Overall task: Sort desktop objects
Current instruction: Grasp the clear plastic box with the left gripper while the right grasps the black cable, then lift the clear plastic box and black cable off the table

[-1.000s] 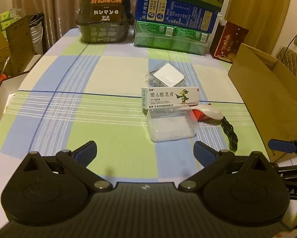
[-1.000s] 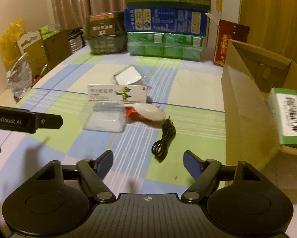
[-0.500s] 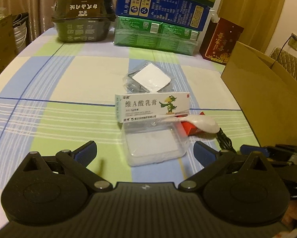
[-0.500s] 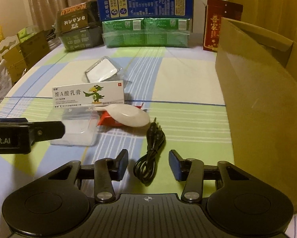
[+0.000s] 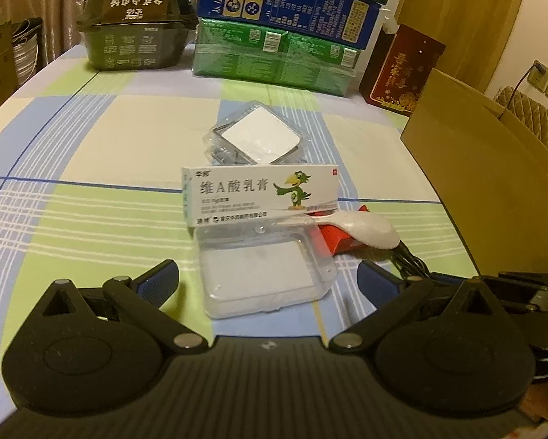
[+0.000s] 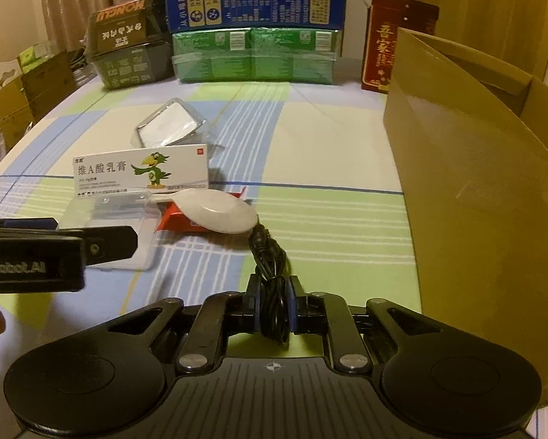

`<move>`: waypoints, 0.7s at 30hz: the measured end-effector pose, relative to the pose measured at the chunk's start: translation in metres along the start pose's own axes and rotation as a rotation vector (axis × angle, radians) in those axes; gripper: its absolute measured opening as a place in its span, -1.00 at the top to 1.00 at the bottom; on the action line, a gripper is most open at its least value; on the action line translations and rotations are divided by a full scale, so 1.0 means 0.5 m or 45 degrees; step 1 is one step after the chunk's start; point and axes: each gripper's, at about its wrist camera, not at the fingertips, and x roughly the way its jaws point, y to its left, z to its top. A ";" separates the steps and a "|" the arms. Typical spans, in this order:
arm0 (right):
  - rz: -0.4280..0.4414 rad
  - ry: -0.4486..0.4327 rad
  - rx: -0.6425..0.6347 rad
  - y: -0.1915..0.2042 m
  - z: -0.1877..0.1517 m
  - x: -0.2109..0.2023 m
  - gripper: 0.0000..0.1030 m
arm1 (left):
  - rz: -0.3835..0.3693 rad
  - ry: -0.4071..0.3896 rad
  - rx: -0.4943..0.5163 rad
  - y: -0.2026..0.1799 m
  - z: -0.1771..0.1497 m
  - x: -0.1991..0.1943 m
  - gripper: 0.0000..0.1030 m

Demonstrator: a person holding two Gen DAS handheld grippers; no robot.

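right gripper point(image 6: 272, 309) now closed on cable point(image 6: 270, 256)

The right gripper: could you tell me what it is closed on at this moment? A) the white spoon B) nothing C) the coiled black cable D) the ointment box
C: in the right wrist view the right gripper has its two fingers pressed against the coiled black cable, while the white spoon lies apart on the table.
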 end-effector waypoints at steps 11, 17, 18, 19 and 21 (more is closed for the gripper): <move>-0.016 0.002 -0.003 -0.002 -0.007 -0.007 0.80 | 0.117 -0.002 0.054 -0.029 -0.005 0.039 -0.73; -0.008 0.011 -0.009 0.002 -0.024 -0.032 0.80 | 0.137 0.026 0.073 -0.035 -0.021 0.011 -0.71; -0.006 0.011 -0.010 0.004 -0.029 -0.039 0.80 | 0.132 0.032 0.074 -0.037 -0.027 0.002 -0.71; -0.002 0.013 -0.009 0.006 -0.035 -0.047 0.80 | 0.120 0.039 0.078 -0.039 -0.033 -0.010 -0.71; 0.011 0.017 -0.009 0.010 -0.054 -0.068 0.80 | 0.085 0.054 0.091 -0.044 -0.048 -0.034 -0.71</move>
